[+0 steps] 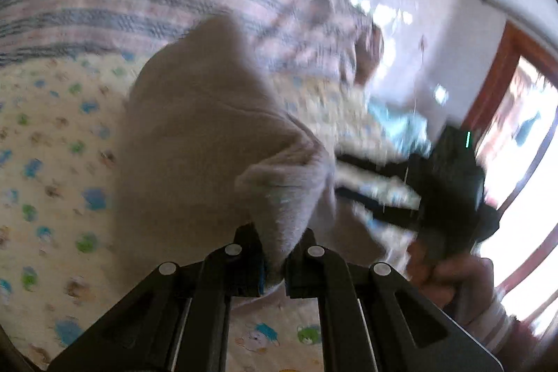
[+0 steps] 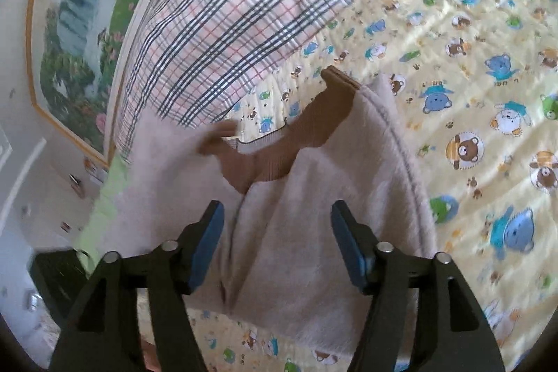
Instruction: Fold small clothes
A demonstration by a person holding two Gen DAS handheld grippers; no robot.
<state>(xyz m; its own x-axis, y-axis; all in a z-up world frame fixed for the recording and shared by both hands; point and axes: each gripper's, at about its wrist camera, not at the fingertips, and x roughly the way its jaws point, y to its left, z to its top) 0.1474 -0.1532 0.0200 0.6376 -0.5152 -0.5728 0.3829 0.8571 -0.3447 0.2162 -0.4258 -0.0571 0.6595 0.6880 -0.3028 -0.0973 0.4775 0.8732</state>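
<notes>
Pinching a bunched fold of the fuzzy beige knit garment w/ brown ribbed collar point(image 1: 209, 128), your left gripper point(image 1: 273, 262) has its jaws pressed tight on the cloth, which rises as a lifted peak straight out from the tips. Left view is motion-blurred, so edges there are soft.

Your right gripper point(image 2: 277, 243) has jaws spread wide, nothing between the blue pads point(image 2: 205, 243) but air; the garment point(image 2: 314, 215) lies directly under and ahead of them on the yellow quilted bear-print bedspread point(image 2: 470, 93). Brown collar point(image 2: 296, 145) sits past the tips, farther along the same line, so the garment's long axis runs roughly away from the right jaws toward the pink-and-grey plaid blanket point(image 2: 226, 23) beyond.

Key relation: the cloth is centred btwn the right fingers, w/ a vertical crease slightly left of centre, nearer the left pad. In left view the right gripper point(image 1: 401, 183) is just beside the lifted peak, to its right.

Judgement: the right hand is the free one & nearest to flat fabric, so the next grab prob. falls to it — drop straight down and close on an edge, not mid-panel, or you'll likely bunch a double layer.
</notes>
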